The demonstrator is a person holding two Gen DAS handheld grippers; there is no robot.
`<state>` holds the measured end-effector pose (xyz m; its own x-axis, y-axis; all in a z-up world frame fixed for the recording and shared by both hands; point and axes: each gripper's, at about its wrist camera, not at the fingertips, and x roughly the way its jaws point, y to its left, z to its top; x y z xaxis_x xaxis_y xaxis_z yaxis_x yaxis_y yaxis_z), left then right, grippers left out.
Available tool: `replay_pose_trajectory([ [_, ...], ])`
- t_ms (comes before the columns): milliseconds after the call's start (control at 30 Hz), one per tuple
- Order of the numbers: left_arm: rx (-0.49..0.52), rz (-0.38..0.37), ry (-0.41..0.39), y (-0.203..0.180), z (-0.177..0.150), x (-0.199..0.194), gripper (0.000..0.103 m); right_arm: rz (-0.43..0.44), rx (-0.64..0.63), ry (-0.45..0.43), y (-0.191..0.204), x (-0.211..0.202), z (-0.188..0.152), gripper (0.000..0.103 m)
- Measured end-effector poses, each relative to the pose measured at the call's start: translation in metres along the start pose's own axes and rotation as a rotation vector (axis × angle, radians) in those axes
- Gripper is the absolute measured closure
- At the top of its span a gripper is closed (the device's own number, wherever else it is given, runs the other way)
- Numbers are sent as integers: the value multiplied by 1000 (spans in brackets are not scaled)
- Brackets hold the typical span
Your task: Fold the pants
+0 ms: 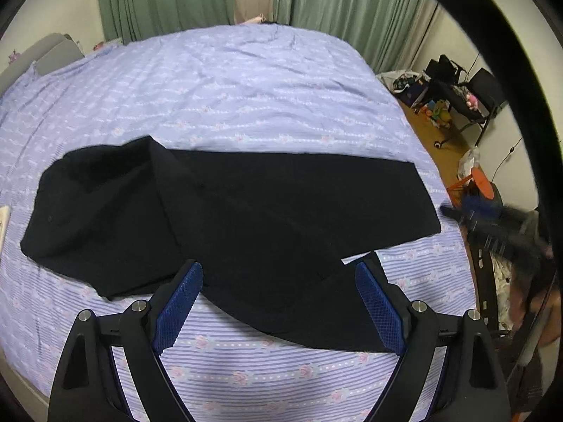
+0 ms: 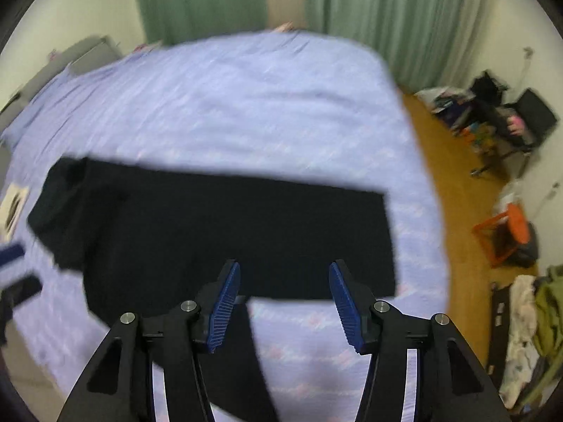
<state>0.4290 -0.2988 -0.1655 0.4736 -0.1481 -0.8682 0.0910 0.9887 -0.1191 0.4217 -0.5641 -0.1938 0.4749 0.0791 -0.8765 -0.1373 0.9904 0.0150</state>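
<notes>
Your left tongs stand wide apart with nothing in them, above the near edge of the black cloth pants. Your right tongs are partly spread and also empty. The pants lie flat across the lilac striped bedsheet ahead of both tongs, legs only roughly overlapped, one leg splaying toward you, likely awaiting the next fold. Bare sheet lies beyond; the bed's edge drops off right of the right tongs.

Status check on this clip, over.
Left hand-held gripper open, empty. Right hand-held gripper open, empty. Black pants flat on bed, legs splayed. Nothing blocking.
</notes>
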Motion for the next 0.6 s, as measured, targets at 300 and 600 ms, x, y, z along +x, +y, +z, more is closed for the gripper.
replay_pose_trajectory([
  [300,15,2,99,-9,-14,45,14,168,-6,192,8,82,-44,50],
  [600,-3,-3,149,-11,-30,69,14,264,122,317,-6,140,-65,49],
])
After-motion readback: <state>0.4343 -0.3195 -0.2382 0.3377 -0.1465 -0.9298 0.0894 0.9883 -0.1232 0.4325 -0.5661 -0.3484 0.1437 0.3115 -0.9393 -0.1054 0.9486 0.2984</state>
